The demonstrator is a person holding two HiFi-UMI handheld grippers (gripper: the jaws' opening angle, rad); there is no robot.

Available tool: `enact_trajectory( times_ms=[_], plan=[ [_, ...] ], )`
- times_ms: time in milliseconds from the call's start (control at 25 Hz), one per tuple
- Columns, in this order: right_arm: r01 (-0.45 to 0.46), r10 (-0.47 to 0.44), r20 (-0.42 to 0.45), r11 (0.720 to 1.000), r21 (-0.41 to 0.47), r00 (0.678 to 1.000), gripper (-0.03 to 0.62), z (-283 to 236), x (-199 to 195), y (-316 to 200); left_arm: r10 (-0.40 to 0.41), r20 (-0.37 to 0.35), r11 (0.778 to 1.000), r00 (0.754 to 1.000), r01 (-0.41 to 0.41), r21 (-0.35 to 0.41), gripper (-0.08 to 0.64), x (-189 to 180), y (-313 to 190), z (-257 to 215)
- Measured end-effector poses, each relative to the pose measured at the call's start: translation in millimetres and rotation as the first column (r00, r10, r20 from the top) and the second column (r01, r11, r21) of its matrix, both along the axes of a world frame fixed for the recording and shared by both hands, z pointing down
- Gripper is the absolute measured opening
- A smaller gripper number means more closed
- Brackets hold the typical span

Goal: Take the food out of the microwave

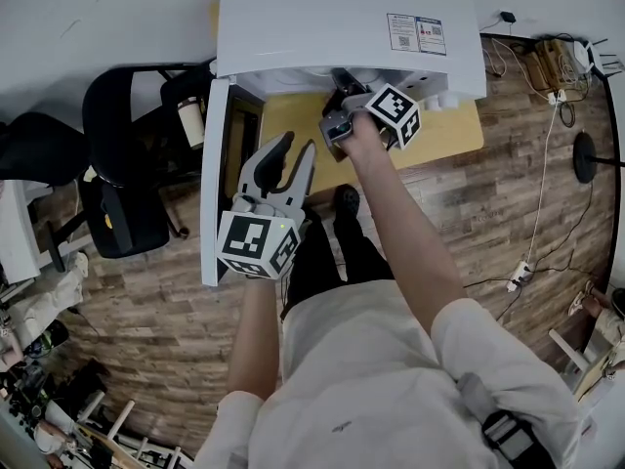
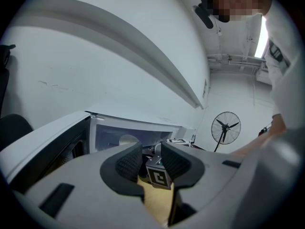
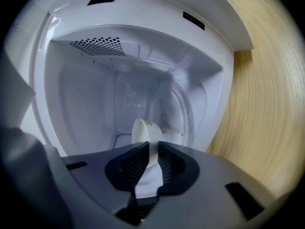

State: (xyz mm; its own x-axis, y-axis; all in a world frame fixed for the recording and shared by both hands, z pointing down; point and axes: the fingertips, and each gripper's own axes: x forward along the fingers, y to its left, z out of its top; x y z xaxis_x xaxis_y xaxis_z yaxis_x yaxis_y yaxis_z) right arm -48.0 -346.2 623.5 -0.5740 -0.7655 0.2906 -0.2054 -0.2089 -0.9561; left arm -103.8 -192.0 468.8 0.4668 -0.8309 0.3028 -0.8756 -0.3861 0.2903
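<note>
food cup (image 3: 143, 130) clenched in right claw (image 3: 152, 152) inside microwave (image 3: 86, 89); left claw (image 2: 149, 156) released beside open door (image 1: 213, 213).

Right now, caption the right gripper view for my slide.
Right gripper clamps the rim of a white dish inside the open microwave.

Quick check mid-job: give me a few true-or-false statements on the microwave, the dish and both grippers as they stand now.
1. The white box-shaped microwave has its door swung open. True.
2. The left gripper holds the white rounded dish. False: its jaws stand apart with nothing between them.
3. The right gripper is closed on the dish's edge at the microwave's mouth. True.
4. The microwave stands on the floor. False: it sits on a light wooden table.
</note>
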Motion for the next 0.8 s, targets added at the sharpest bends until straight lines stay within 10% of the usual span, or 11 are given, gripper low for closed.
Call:
enact_trajectory(
  times_ms=[800],
  plan=[
    [0.115,-0.117,-0.060,0.993,-0.035,0.991,0.041,-23.9,31.8,61.8,-0.036,0.015,0.999,0.999,0.036,0.005,0.114,19.7,23.8,-12.1]
  ],
)
